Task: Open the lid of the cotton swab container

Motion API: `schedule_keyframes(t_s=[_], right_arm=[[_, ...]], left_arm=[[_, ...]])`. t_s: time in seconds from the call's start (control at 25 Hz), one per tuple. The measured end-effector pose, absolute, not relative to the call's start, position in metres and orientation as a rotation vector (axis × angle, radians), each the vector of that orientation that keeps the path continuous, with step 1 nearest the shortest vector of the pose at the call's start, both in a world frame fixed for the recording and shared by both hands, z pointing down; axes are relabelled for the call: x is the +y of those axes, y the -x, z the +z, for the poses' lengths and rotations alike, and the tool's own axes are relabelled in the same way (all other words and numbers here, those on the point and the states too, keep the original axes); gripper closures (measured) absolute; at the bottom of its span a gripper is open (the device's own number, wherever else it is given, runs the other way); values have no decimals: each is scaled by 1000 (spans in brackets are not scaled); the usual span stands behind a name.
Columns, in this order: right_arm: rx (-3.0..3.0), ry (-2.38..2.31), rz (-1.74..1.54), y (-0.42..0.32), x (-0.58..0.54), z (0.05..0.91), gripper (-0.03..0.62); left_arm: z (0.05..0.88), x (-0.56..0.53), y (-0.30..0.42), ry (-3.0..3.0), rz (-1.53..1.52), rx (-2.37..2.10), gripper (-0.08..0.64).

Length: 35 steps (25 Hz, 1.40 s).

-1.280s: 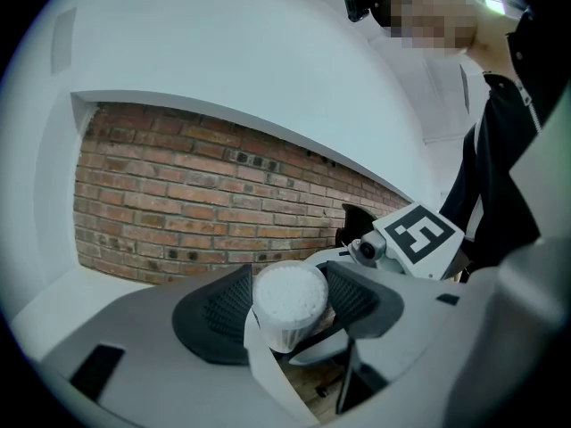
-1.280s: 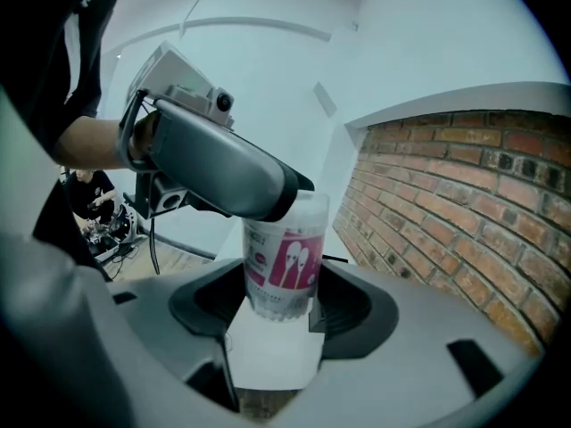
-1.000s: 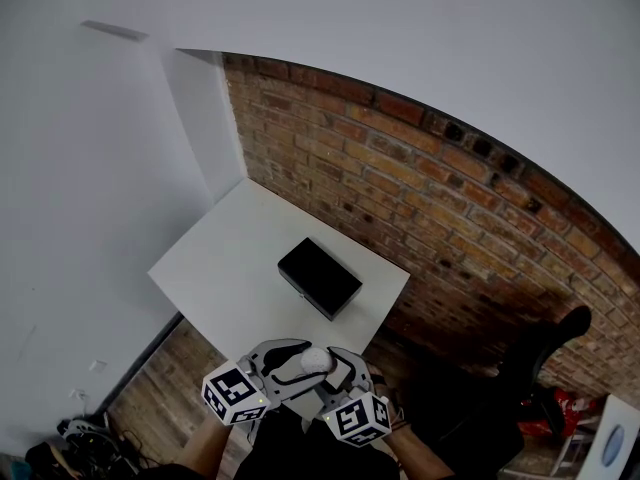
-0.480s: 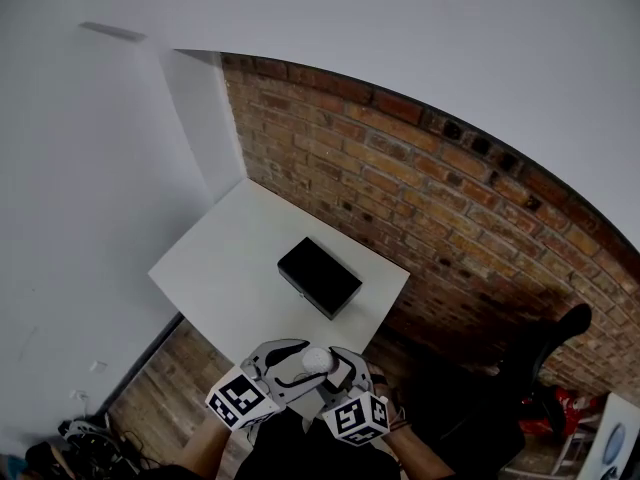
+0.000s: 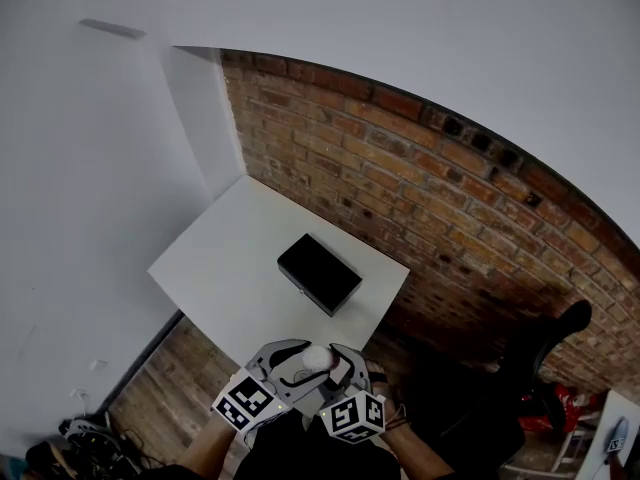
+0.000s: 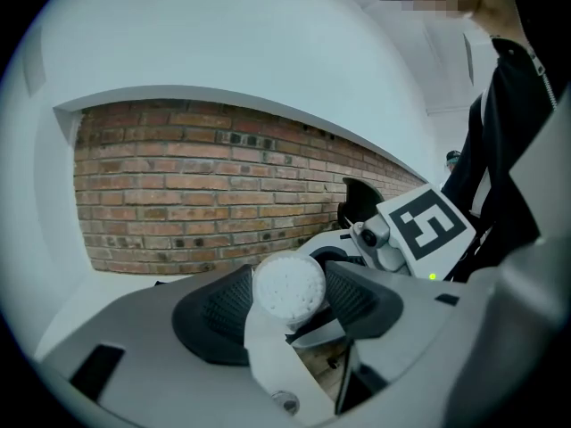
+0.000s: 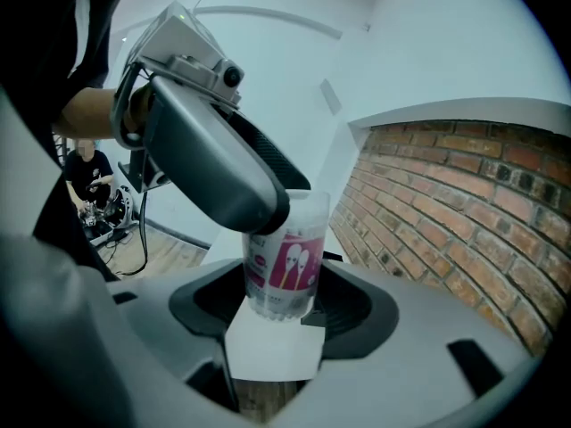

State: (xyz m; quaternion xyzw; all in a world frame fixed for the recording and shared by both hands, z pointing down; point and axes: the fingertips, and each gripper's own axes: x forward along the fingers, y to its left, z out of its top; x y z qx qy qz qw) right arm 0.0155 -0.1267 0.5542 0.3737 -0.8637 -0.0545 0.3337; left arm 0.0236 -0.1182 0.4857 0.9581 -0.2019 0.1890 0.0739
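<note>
The cotton swab container (image 7: 287,259) is a clear round tub with a pink and white label, held upright in the air between both grippers. My right gripper (image 7: 284,300) is shut on its lower body. From the other side, my left gripper (image 6: 287,294) is shut on the tub's top, and its round white lid end (image 6: 287,285) shows between the dark pads (image 6: 223,306). The left gripper's grey finger (image 7: 214,163) covers the tub's upper rim. In the head view the tub (image 5: 316,357) sits low in the middle, between the left gripper (image 5: 283,374) and the right gripper (image 5: 338,372).
A white table (image 5: 225,268) stands ahead in the corner with a black box (image 5: 319,274) on it. A brick wall (image 5: 430,198) runs behind it. Cables (image 5: 80,436) lie on the wood floor at lower left; a dark chair (image 5: 545,353) is at right.
Both grippers and the tub have sunk slightly in the head view, and the left gripper's marker cube has shifted a little right. Both grips are unchanged.
</note>
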Motion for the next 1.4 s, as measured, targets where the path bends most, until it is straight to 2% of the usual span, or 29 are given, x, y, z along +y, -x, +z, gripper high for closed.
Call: schedule_keyframes(t_s=[0.36, 1.0, 1.4], right_arm=[[-2288, -948, -147, -11, -121, 554, 331], [-2468, -918, -112, 1, -117, 533, 331], [-2508, -912, -84, 3, -115, 530, 331]], left_arm=[[486, -115, -17, -2816, 502, -542, 299], [451, -115, 4, -2655, 79, -314, 299], [447, -116, 9, -2621, -45, -295, 299]])
